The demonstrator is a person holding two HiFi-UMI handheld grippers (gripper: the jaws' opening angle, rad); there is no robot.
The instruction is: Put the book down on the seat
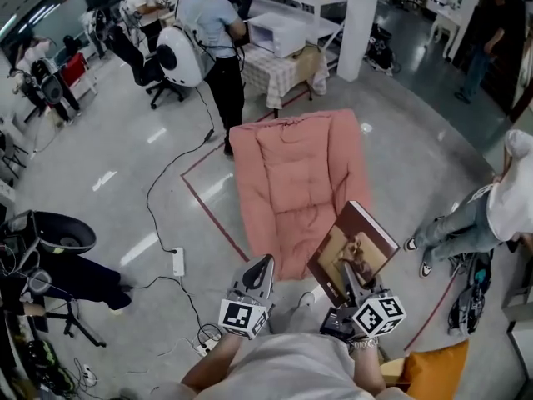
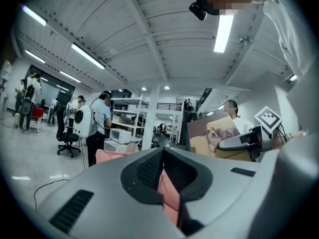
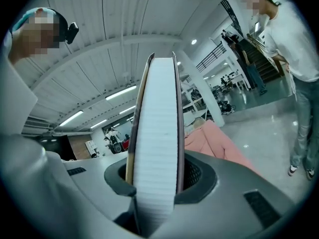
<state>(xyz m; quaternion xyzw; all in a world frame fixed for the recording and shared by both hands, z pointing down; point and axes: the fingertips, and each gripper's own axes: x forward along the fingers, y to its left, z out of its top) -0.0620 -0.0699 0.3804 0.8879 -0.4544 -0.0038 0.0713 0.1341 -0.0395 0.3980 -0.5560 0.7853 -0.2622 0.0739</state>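
Right gripper (image 1: 350, 267): nearest to me, low and right of middle in the head view, with its marker cube toward my chest. My jaws are clamped on the lower edge of the book (image 1: 354, 242), one pad against each cover.
Book: I hold it up in the air, tilted, and the cover with a dog picture faces me. In the right gripper view its white page edge (image 3: 157, 133) stands straight up between my pads.
Book's place: from the head view it overlaps the near right corner of the seat (image 1: 287, 173), but it is not lying on the seat.
Left gripper (image 1: 261, 269): just beside the right one on its left, not touching it or the book. My jaws here stand slightly apart with nothing in them. In the left gripper view a strip of the pink seat (image 2: 167, 195) shows through the gap.
Seat: a pink padded chair on the floor (image 1: 125, 140) straight ahead of me, its cushion bare.
Floor: glossy grey. A red tape line (image 1: 212, 215) runs past the seat's left side, and a white power strip (image 1: 177, 262) with a black cable lies left of it.
Person in a light blue shirt (image 1: 212, 23): standing beyond the seat with a round white pack on the back, next to a surface (image 1: 279, 73) with a checked cloth and a white microwave (image 1: 279, 32).
Person in jeans (image 1: 466, 223): right of the seat, well apart from it.
Orange cushion (image 1: 433, 369): at the lower right, beside my right arm.
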